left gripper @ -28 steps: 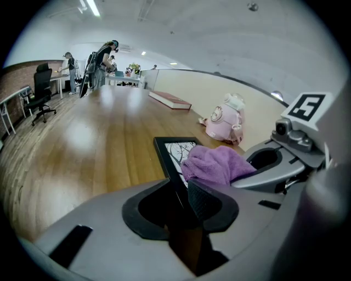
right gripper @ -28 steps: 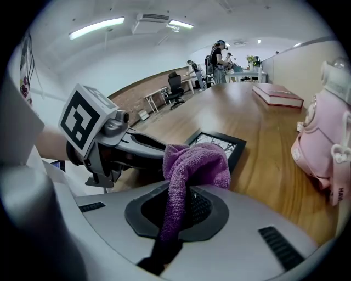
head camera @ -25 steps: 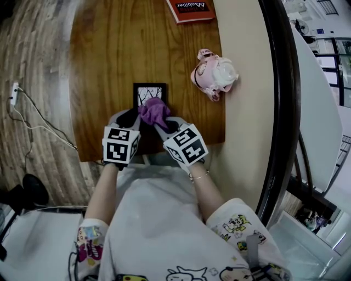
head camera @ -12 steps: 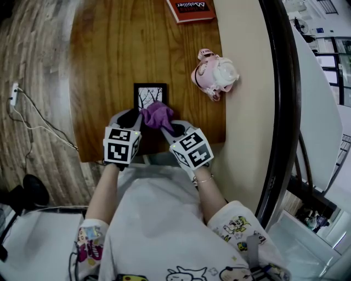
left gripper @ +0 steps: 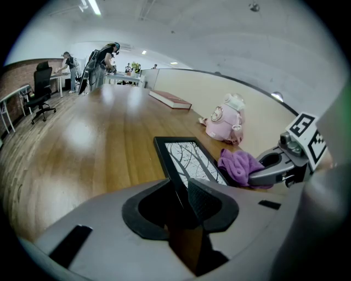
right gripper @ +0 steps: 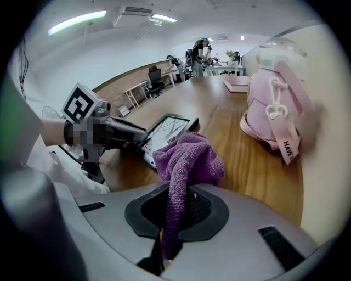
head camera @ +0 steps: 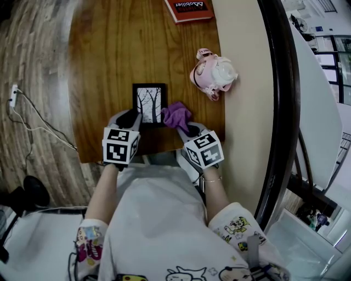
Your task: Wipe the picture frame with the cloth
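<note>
Wood-plank flooring (head camera: 38, 55) surrounds a long wooden table (head camera: 109, 49), whose right edge runs along a beige wall (head camera: 247, 110). The person stands at the table's near end, a gripper in each hand.

Left gripper (head camera: 130, 116) reaches over the near edge, and its jaws are clamped on the near left corner of the picture frame (head camera: 149, 104). Right gripper (head camera: 189, 129) stands to the right of it, jaws closed on a fold of the purple cloth (head camera: 176, 114), which bunches up beyond the fingertips.

Farther up the table, by the wall, a small pink backpack (head camera: 213, 74) lies on its side, well apart from both grippers. A red book (head camera: 189, 10) lies at the far end, cut by the picture's edge.

The black frame is in the table's near part, between the two grippers. Its glass faces up and shows a print of bare trees. Its long axis runs straight away from the person, along the table's length, with one short side nearest the person and the other pointing toward the book. The cloth rests on the tabletop just right of the frame, against its near right corner and off the glass. A thin white cable (head camera: 33, 123) trails on the floor at the left.
</note>
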Demonstrator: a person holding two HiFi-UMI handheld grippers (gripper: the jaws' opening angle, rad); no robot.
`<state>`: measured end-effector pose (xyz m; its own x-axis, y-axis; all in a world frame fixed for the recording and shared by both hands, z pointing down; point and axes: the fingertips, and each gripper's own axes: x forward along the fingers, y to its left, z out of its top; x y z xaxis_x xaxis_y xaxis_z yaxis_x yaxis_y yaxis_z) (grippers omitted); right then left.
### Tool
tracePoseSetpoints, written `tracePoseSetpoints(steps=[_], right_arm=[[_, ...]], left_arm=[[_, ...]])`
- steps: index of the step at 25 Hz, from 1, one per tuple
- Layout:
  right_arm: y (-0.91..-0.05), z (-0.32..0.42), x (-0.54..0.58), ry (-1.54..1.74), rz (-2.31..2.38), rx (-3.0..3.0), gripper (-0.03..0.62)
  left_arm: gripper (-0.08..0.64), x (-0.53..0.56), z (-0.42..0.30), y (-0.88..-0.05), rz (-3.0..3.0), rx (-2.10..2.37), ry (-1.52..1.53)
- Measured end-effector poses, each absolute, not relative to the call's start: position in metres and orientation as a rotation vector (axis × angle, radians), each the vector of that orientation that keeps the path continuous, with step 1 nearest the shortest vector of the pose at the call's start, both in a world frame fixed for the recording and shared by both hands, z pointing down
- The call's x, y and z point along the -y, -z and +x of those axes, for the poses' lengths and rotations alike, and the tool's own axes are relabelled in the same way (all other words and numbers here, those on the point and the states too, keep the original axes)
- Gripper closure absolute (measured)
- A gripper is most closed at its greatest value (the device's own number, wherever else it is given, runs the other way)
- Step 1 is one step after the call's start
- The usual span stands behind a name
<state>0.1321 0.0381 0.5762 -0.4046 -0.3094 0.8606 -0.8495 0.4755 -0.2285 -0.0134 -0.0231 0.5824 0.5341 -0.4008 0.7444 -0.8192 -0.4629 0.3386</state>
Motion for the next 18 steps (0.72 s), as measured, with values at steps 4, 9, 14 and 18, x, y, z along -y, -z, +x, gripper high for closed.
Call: tracePoseSetpoints(steps=[4, 9, 14, 18], right_arm=[[-0.57, 0.147, -0.039, -0.884, 1.004, 1.933, 0.574], [-0.557, 0.148, -0.037, -0.886, 1.03, 1.973, 0.574], [-0.534, 0.147, -0.026, -0.868, 1.077, 2.039, 0.574], [-0.509, 0.148, -0.015, -0.825, 1.121, 2.099, 0.574]], left_arm=[[0.462, 0.023, -0.014, -0.583, 2.074, 0.986, -0.772], [0.46, 0.023, -0.014, -0.582, 2.074, 0.984, -0.763], [0.46, 0.022, -0.014, -0.583, 2.087, 0.98, -0.77], [0.456, 0.025, -0.016, -0.576, 2.119, 0.974, -0.782]])
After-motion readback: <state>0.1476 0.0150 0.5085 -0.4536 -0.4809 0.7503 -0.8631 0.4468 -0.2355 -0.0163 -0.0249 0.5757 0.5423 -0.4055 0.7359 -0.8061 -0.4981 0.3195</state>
